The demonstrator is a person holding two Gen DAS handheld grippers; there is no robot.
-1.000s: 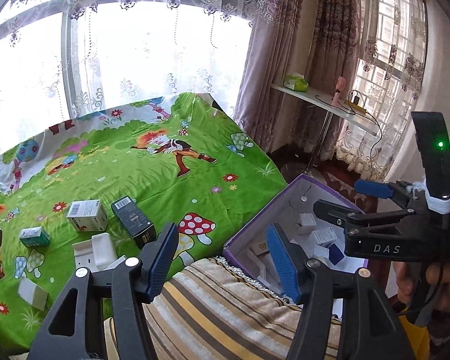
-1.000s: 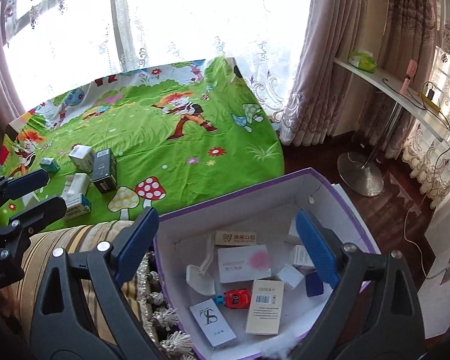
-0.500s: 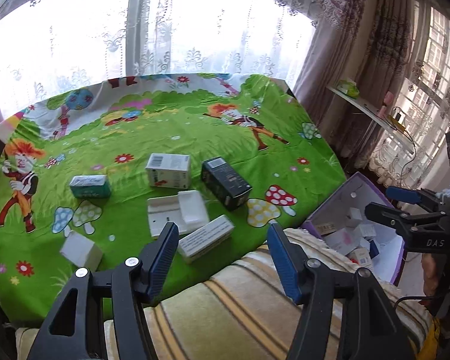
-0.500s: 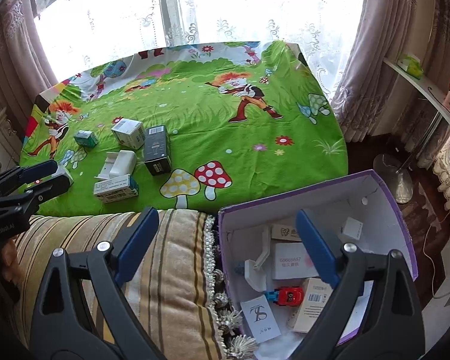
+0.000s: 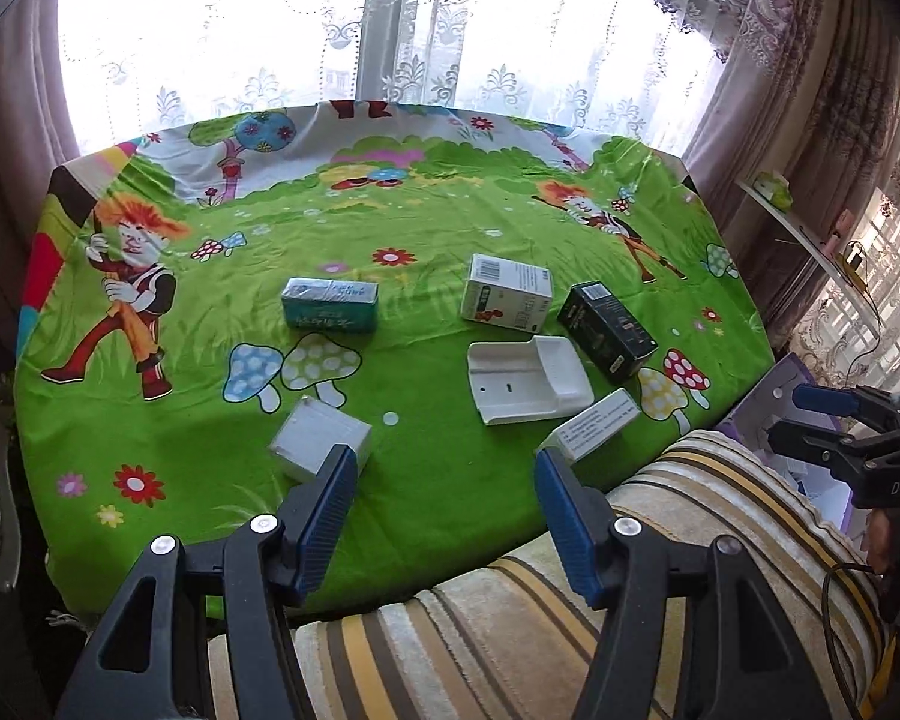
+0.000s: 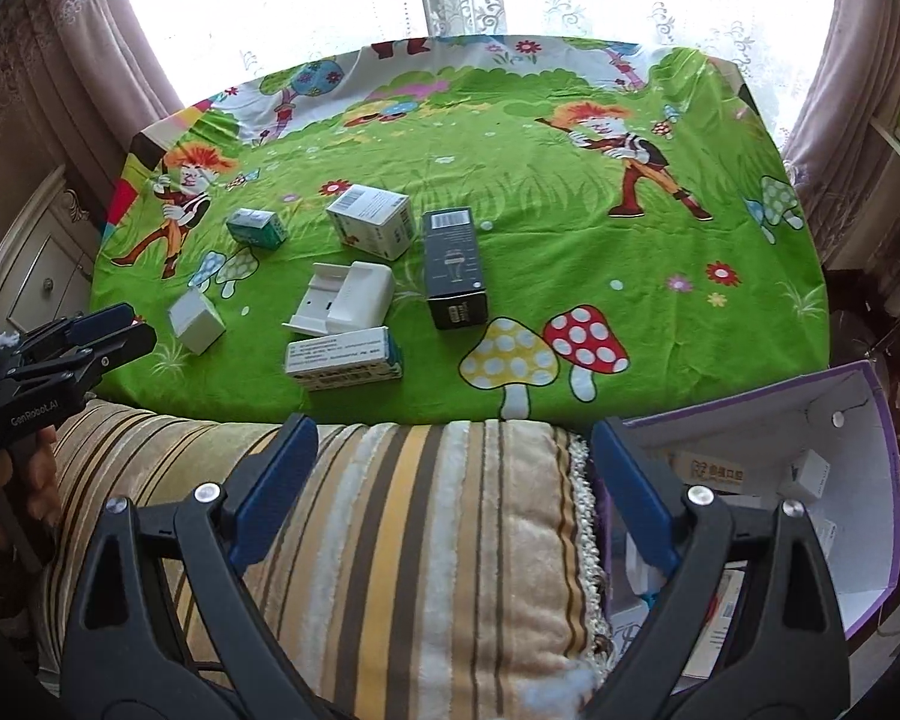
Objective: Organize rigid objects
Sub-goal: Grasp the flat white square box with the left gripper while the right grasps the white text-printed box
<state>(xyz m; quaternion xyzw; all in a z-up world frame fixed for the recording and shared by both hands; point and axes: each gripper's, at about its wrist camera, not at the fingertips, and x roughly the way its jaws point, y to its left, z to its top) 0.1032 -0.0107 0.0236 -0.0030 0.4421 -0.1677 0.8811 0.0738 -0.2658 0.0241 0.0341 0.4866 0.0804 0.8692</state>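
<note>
Desk [image 6: 570, 228]: green cartoon cloth, six boxes scattered left of centre.
Purple bin [image 6: 870, 480]: beside the desk's right corner, holding small boxes.
Left claw [image 5: 438, 516]: half-spread, empty.
Right claw [image 6: 450, 492]: wide, empty.

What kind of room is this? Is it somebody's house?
Probably a room in someone's home. There are lace curtains over a big window, a table under a cartoon tablecloth with small boxes on it, and a striped cushion in front.

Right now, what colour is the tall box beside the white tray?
Black box, clearest in the right wrist view.
</note>
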